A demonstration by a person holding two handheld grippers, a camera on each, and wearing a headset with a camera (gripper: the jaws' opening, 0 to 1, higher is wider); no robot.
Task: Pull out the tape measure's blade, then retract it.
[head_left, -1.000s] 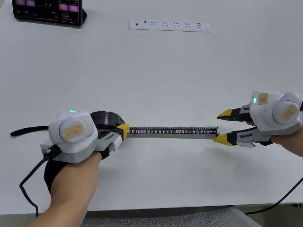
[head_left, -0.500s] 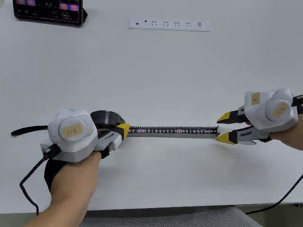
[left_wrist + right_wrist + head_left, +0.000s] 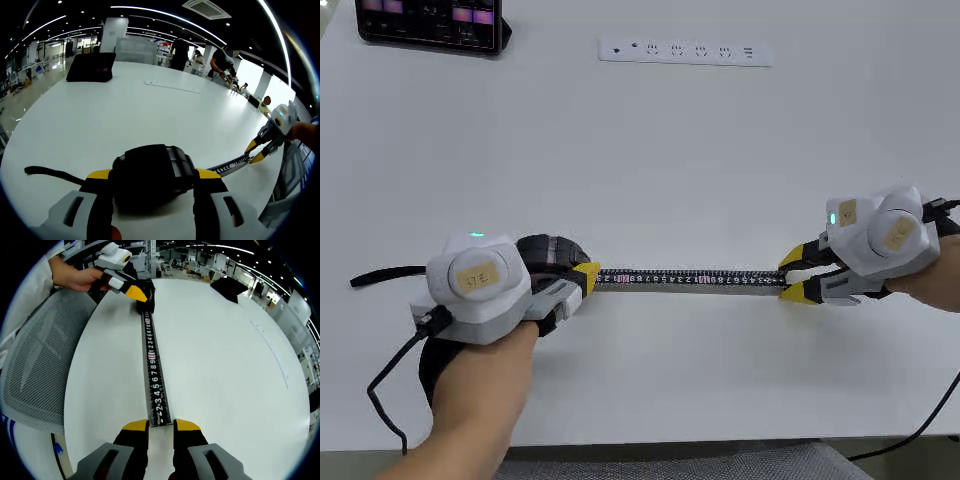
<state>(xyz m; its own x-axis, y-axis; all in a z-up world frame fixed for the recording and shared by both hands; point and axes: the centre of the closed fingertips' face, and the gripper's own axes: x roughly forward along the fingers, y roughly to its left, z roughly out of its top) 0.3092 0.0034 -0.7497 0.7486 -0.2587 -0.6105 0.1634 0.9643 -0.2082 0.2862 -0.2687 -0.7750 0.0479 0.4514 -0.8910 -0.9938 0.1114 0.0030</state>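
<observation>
A black tape measure case [image 3: 552,255] sits on the white table with my left gripper [image 3: 582,272] shut around it; in the left gripper view the case [image 3: 150,172] fills the space between the yellow-tipped jaws of that gripper [image 3: 152,175]. Its dark blade [image 3: 690,277] lies drawn out flat to the right. My right gripper [image 3: 793,275] is at the blade's far end, jaws closed in on its two edges. The right gripper view shows the blade [image 3: 152,365] running away from the gripper [image 3: 161,426] toward the case [image 3: 146,292].
A white power strip [image 3: 685,52] lies at the far side of the table, and a dark screen device [image 3: 430,20] stands at the far left. A black strap [image 3: 385,275] trails left of the case. A mesh chair [image 3: 35,355] stands by the table's near edge.
The right gripper has moved in to the blade's end and its jaws have narrowed from wide open onto it. The left gripper still holds the case in place.
</observation>
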